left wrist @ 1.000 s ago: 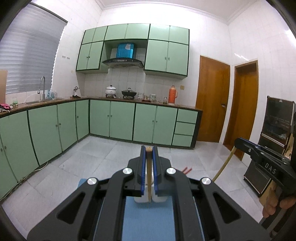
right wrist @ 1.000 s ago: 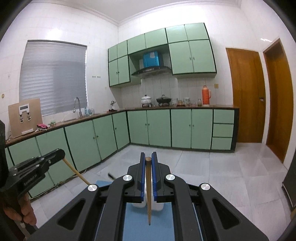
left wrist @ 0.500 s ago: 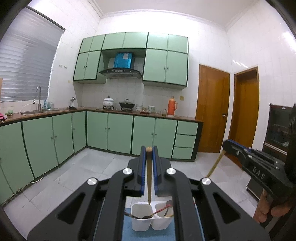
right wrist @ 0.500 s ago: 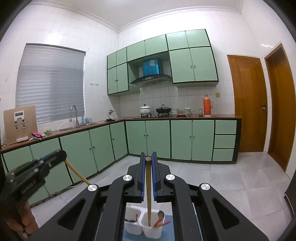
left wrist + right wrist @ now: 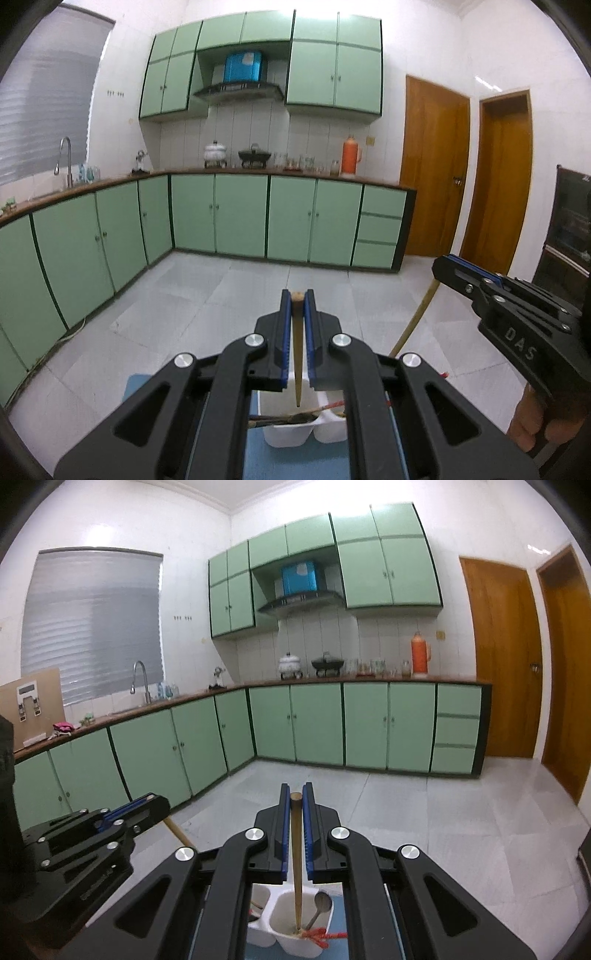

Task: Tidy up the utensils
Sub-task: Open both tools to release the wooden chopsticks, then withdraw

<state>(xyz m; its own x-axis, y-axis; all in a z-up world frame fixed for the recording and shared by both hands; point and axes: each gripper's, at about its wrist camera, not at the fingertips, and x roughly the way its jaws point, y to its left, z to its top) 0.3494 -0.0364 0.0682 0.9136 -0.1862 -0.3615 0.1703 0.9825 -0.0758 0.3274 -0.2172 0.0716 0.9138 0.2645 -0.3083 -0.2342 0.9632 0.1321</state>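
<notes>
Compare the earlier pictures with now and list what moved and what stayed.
Both grippers, left and right, have come forward and down over the white two-cup holder, which earlier sat mostly hidden beneath them. The right chopstick now reaches into a cup beside the spoon; the left chopstick hangs above the holder. Unchanged: jaws shut on the chopsticks.

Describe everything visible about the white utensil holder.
The white utensil holder looks like plastic, with two rounded open-topped compartments side by side, standing upright on a blue mat. In the right wrist view, one compartment holds a metal spoon and a red-ended utensil; the chopstick in the right gripper dips into it.
</notes>
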